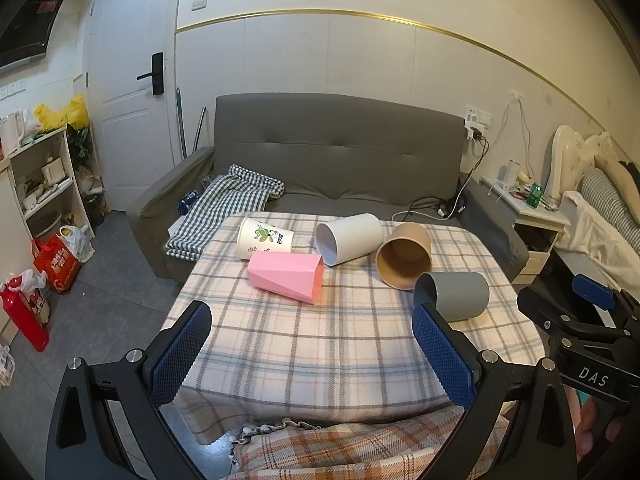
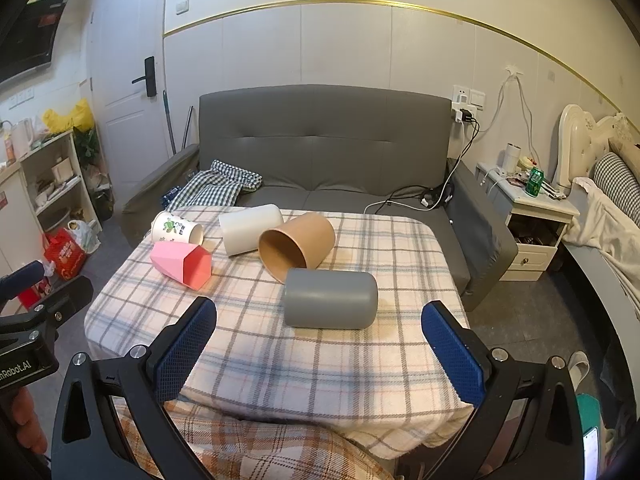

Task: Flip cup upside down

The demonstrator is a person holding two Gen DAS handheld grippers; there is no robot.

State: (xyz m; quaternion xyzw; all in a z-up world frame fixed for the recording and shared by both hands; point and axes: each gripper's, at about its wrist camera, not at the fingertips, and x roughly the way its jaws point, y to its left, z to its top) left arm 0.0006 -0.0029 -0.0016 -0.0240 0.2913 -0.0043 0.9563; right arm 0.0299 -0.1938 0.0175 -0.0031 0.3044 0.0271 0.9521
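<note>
A table under a plaid cloth [image 2: 320, 360] carries five tipped cups: grey [image 2: 330, 299] central, brown [image 2: 298, 246], white [image 2: 250, 232], printed [image 2: 176, 229] and pink [image 2: 182, 262] toward ten o'clock.

Five cups are lying on their sides mid-frame: printed white paper cup [image 1: 264, 239], pink faceted cup [image 1: 286, 277], white cup [image 1: 349, 239], brown cup [image 1: 404, 255], grey cup [image 2: 330, 299].

Evenly lit by soft, cool indoor light from overhead, with faint shadows beneath the grey cylindrical plastic cup [image 2: 330, 299] on the plaid tablecloth [image 1: 340, 340], sharp centrally, strongly bowed by fisheye distortion and blackened at the corners.
</note>
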